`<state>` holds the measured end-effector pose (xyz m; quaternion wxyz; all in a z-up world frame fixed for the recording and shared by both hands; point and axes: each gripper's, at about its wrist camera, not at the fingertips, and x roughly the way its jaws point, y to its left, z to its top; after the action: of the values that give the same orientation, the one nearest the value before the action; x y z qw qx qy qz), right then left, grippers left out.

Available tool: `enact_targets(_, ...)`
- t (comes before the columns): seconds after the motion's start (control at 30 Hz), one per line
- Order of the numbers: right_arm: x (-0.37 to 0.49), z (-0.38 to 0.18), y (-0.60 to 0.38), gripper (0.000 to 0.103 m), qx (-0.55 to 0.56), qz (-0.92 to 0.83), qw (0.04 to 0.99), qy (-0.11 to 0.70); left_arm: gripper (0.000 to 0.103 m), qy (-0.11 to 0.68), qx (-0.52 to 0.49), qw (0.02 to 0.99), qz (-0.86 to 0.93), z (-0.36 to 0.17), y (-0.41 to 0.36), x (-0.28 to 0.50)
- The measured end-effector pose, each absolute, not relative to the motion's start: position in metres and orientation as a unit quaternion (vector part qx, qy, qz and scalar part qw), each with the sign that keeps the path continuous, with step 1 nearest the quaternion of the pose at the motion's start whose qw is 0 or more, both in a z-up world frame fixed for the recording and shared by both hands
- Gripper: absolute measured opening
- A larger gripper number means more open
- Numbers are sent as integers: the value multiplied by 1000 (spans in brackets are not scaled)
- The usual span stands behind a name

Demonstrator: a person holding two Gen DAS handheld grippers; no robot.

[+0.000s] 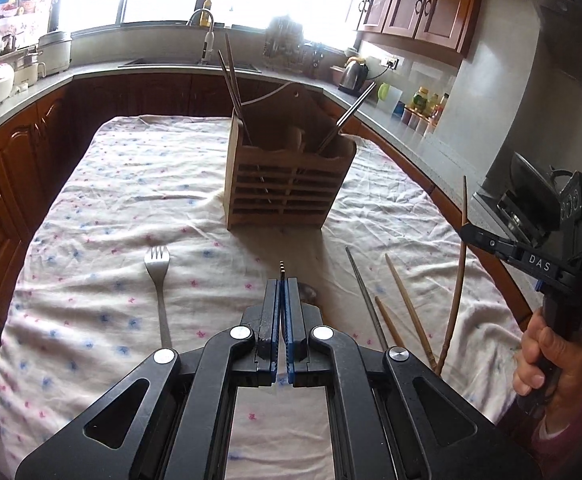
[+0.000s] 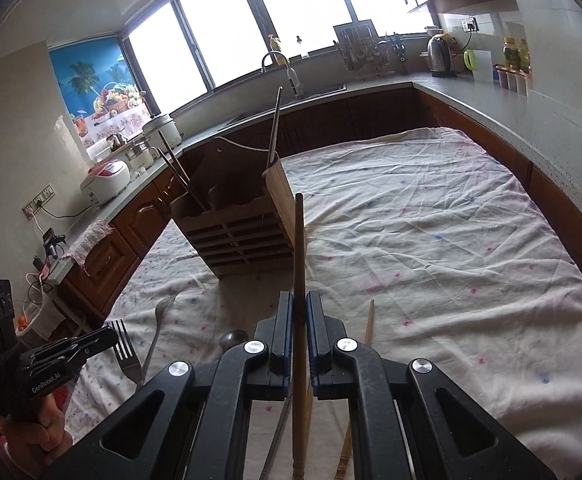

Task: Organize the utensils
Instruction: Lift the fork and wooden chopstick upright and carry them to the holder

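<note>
Nearest in the left wrist view, the left gripper (image 1: 282,280) had its blue-lined tongs pressed all but together on the thin edge of a fork (image 2: 122,344), whose tip showed just past the pads; in the right wrist view that fork stuck out of the gripper, tines up, above the cloth. The right gripper (image 2: 299,300) was closed on a wooden chopstick (image 2: 298,240), which ran up between the pads and beyond them, and down under the frame. In the left wrist view this chopstick stood nearly upright at the right, clamped partway along its length. On the flowered tablecloth (image 1: 111,200) a second fork (image 1: 158,276) lay to the left, tines pointing away. To the right lay a metal chopstick (image 1: 365,292) and two more wooden chopsticks (image 1: 407,304) side by side. A spoon (image 1: 308,291) lay partly hidden just beside the left gripper. Farther off stood a slatted wooden holder (image 1: 287,188) on the cloth, with chopsticks leaning out of its left and right compartments. Beyond it ran a counter (image 1: 403,128) with a kettle (image 1: 354,76) and a sink tap (image 1: 207,36) under bright windows.
</note>
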<state>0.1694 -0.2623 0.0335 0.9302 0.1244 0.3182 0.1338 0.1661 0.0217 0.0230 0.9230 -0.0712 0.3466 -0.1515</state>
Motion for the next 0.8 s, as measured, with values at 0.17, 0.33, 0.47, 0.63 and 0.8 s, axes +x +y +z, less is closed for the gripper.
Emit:
enact_targets(0.17,159,48,-265,7,130,140,935,298,1,319,-75,933,-146,41,26,160)
enact_targets(0.33,155,56,-264,6,133,147,938,285,1,301,-84,939,-141,52,31,158)
enact_targets(0.47,154,60,-264,6,135,150,939,278,1,288,-92,944,-134,60,37,158)
enact_targets(0.63,155,65,-265,6,136,155,940,270,1,276,-99,948,-125,68,45,161)
enact_targets(0.8,157,69,-264,6,138,158,942,262,1,265,-102,952,-117,75,50,163)
